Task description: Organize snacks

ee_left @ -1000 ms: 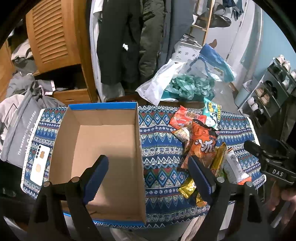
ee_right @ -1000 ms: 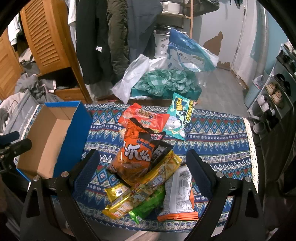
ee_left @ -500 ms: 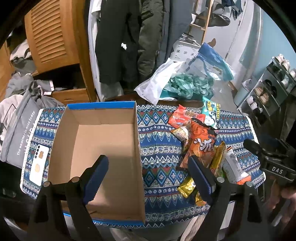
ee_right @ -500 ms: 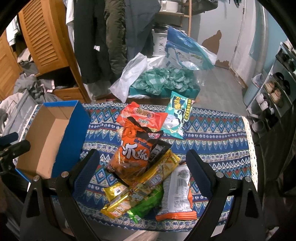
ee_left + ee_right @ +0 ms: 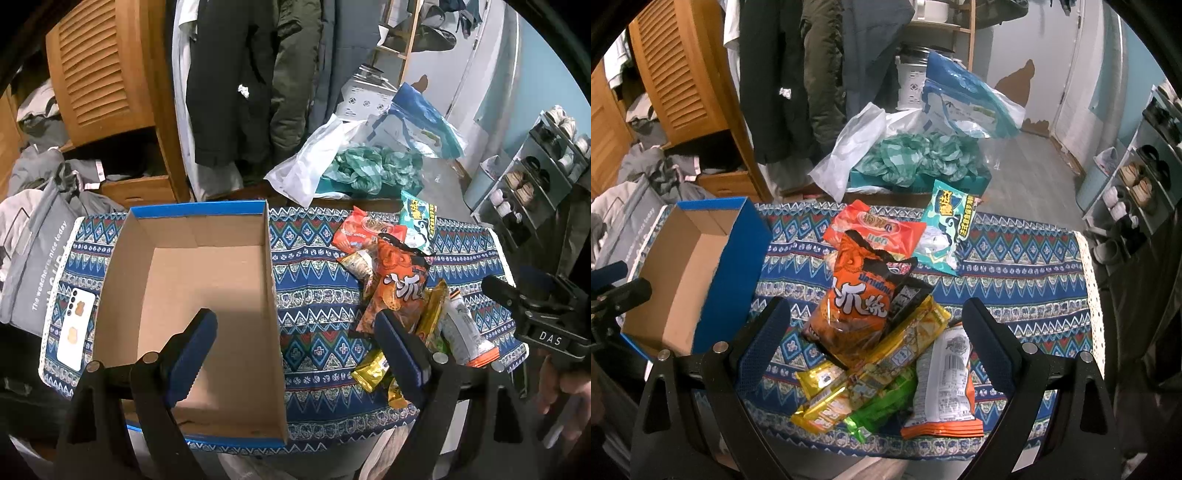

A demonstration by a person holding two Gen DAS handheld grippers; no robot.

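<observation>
Both spread wide, empty: right hand-held gripper (image 5: 875, 334) over the orange bag (image 5: 858, 306). Pinch its upper edge, probably loose; carry to box (image 5: 192, 295) at bench's left edge. Left hand-held gripper (image 5: 295, 339) idle.

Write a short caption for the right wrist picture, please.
Open right gripper above a pile of snack packets on a patterned tablecloth, beside an empty cardboard box.

The left gripper (image 5: 295, 343) hangs over the near end of the cardboard box (image 5: 192, 280), jaws spread wide. The right gripper (image 5: 877, 345) hovers to the box's right, jaws equally wide and holding nothing.
</observation>
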